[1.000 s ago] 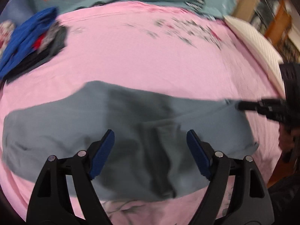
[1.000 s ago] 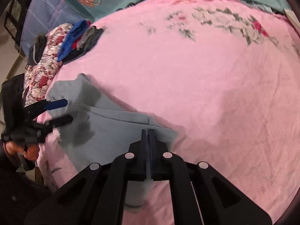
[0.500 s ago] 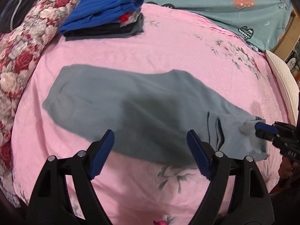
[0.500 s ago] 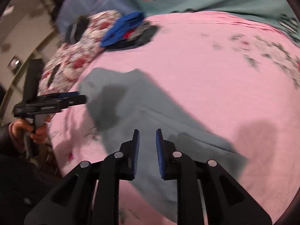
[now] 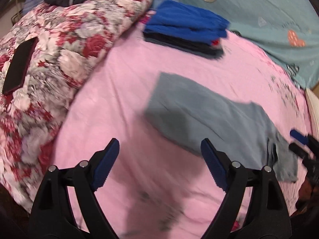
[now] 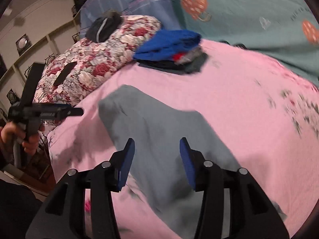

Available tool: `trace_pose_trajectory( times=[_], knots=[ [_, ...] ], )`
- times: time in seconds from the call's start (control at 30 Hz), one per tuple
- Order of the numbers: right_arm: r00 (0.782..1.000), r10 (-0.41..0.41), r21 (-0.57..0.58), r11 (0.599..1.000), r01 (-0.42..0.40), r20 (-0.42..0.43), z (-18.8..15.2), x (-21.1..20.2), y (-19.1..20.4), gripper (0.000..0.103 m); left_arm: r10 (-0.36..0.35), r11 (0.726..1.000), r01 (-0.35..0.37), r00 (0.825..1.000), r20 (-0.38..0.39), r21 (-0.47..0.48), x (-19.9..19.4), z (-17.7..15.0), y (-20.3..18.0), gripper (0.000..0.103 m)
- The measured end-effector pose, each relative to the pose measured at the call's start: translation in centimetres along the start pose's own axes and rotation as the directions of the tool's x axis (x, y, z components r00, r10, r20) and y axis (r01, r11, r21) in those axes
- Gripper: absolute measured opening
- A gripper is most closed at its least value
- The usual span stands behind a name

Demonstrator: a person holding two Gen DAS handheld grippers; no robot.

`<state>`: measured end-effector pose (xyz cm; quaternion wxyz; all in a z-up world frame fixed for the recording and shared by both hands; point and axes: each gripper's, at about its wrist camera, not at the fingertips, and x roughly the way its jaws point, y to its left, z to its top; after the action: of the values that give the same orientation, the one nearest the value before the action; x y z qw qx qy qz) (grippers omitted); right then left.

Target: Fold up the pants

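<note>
In the left wrist view the left gripper (image 5: 159,164) is being held at the bottom of the frame with its jaws spread wide and opening a little more, nothing between them but bare pink sheet (image 5: 127,91). In the right wrist view the right gripper (image 6: 157,162) is being shown low in the frame with its jaws parting, and the grey fabric seen between them is lying on the bed below, not being pinched. The grey pants (image 5: 211,117) are lying just beyond, flat on the sheet as a long doubled strip running from the centre of the left view towards its lower right, released by both tools. A lengthwise fold is judged as being already made, while the crosswise folds that would shorten the strip are judged as still being awaited. Farther off, towards the top centre, a stack of folded clothes (image 5: 185,31) is resting on the sheet, and at the upper left a floral quilt (image 5: 65,45) is lying bunched.
</note>
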<state>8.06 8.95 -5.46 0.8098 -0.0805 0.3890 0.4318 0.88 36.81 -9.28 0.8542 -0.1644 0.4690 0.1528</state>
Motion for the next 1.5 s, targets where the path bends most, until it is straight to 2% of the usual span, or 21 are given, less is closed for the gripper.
trace_pose_trajectory(
  times=[0.13,0.2,0.27,0.43,0.57,0.6,0.67,0.73,0.8,0.9,0.93,1.0,1.07,1.17,1.27,1.33,1.37,1.4,1.47,1.5],
  knots=[
    [0.999,0.030,-0.063,0.998,-0.031,-0.018,2.8,6.3,7.2,0.048,-0.046,0.999,0.047,0.998,0.035,-0.026,0.4,4.3,5.5,0.085],
    [0.999,0.009,-0.112,0.994,-0.013,-0.038,3.5,9.7,10.3,0.048,-0.074,0.997,0.075,0.997,0.029,-0.034,1.1,5.9,7.2,0.085],
    [0.997,-0.028,-0.153,0.988,0.018,-0.065,4.2,13.1,12.9,0.048,-0.132,0.991,0.133,0.991,0.012,-0.031,2.1,7.2,8.2,0.085],
    [0.973,-0.198,-0.183,0.968,0.174,-0.122,5.2,18.9,14.8,0.048,-0.237,0.970,0.240,0.970,-0.060,0.036,5.4,9.9,7.7,0.085],
    [0.940,-0.279,-0.177,0.953,0.246,-0.197,5.3,22.4,14.1,0.048,-0.277,0.959,0.281,0.957,-0.082,0.039,7.3,11.4,7.9,0.085],
    [0.941,-0.270,-0.146,0.959,0.243,-0.206,5.4,22.5,13.4,0.048,-0.283,0.957,0.287,0.955,-0.087,0.033,7.7,11.6,8.0,0.085],
    [0.942,-0.248,-0.066,0.969,0.239,-0.225,5.7,22.3,11.9,0.023,-0.305,0.951,0.307,0.947,-0.100,0.015,8.5,11.9,8.4,0.085],
    [0.951,-0.198,0.032,0.977,0.211,-0.236,6.3,21.4,10.4,0.012,-0.323,0.945,0.326,0.939,-0.119,0.004,9.3,12.2,8.7,0.085],
    [0.962,-0.168,0.114,0.974,0.196,-0.215,7.1,20.1,9.2,0.011,-0.346,0.937,0.348,0.928,-0.139,-0.009,10.0,12.4,8.6,0.085],
    [0.968,-0.181,0.127,0.970,0.205,-0.174,7.9,18.9,9.0,0.010,-0.405,0.913,0.406,0.894,-0.189,-0.037,11.4,12.6,7.9,0.085],
    [0.968,-0.189,0.122,0.970,0.210,-0.164,8.1,18.6,9.0,0.010,-0.429,0.902,0.430,0.878,-0.214,-0.047,11.9,12.6,7.3,0.085],
    [0.968,-0.206,0.105,0.969,0.222,-0.145,8.2,17.9,9.3,0.010,-0.476,0.876,0.478,0.838,-0.266,-0.061,12.7,12.4,5.9,0.086],
    [0.966,-0.221,0.083,0.969,0.233,-0.131,8.3,17.3,9.6,0.010,-0.524,0.843,0.533,0.783,-0.336,-0.074,13.7,11.9,4.0,0.090],
    [0.967,-0.231,0.048,0.970,0.237,-0.112,8.0,16.6,10.1,0.010,-0.538,0.828,0.553,0.735,-0.412,-0.095,15.0,11.1,2.1,0.093],
    [0.965,-0.247,0.010,0.968,0.249,-0.090,7.6,16.1,10.8,0.010,-0.568,0.811,0.560,0.684,-0.458,-0.170,16.2,10.3,0.9,0.093],
    [0.964,-0.254,0.002,0.967,0.255,-0.077,7.4,15.6,10.8,0.010,-0.596,0.793,0.577,0.671,-0.442,-0.194,16.0,9.9,0.4,0.089],
    [0.964,-0.256,0.001,0.966,0.257,-0.072,7.2,15.2,10.8,0.010,-0.611,0.781,0.595,0.664,-0.431,-0.190,15.6,9.8,-0.1,0.077],
    [0.964,-0.260,0.002,0.966,0.260,-0.063,7.0,14.8,10.7,0.010,-0.621,0.771,0.610,0.655,-0.430,-0.183,15.3,9.6,-0.6,0.060],
    [0.964,-0.262,0.010,0.965,0.263,-0.047,6.7,14.0,10.4,0.010,-0.636,0.757,0.628,0.644,-0.425,-0.180,14.7,9.4,-1.3,0.041],
    [0.964,-0.263,0.016,0.964,0.264,-0.036,6.6,13.4,10.2,0.010,-0.647,0.748,0.638,0.639,-0.415,-0.184,14.2,9.2,-1.8,0.038]
  ],
)
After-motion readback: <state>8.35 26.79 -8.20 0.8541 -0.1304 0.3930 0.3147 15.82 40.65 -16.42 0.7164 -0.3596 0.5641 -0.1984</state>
